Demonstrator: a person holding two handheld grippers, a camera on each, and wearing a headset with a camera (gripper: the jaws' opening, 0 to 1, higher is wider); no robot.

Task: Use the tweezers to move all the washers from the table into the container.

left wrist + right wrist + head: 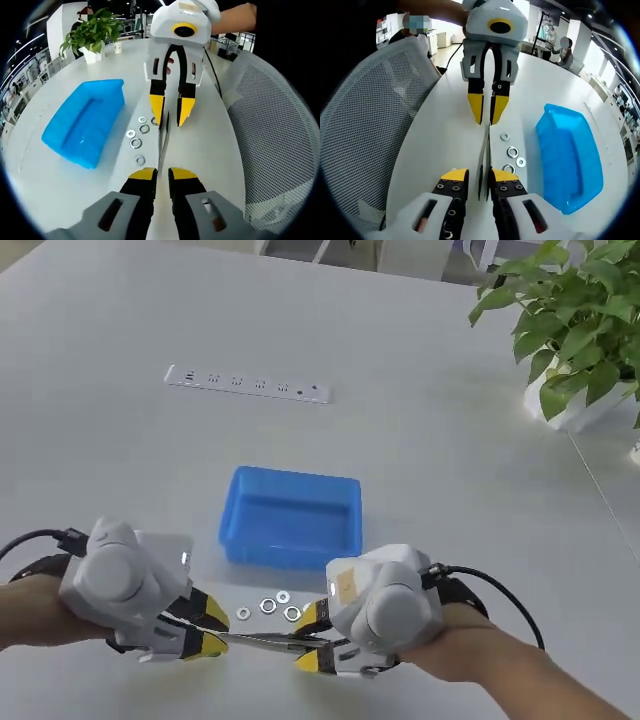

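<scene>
Silver tweezers (262, 639) lie level just above the white table, stretched between my two grippers. My left gripper (208, 628) is shut on their narrow end (163, 145). My right gripper (312, 638) faces it and is shut on the wider arm end (485, 147). In the left gripper view, my left gripper (163, 174) sits below and the right gripper (171, 112) above. In the right gripper view, my right gripper (479, 175) is below the left gripper (487, 110). Several steel washers (267, 606) (135, 143) (512, 151) lie beside the tweezers, in front of the blue container (290, 540) (75, 145) (570, 150).
A white power strip (246, 383) lies beyond the container. A potted plant (575, 330) (92, 35) stands at the far right corner. A mesh chair (270, 125) (385, 105) sits off the table's near edge.
</scene>
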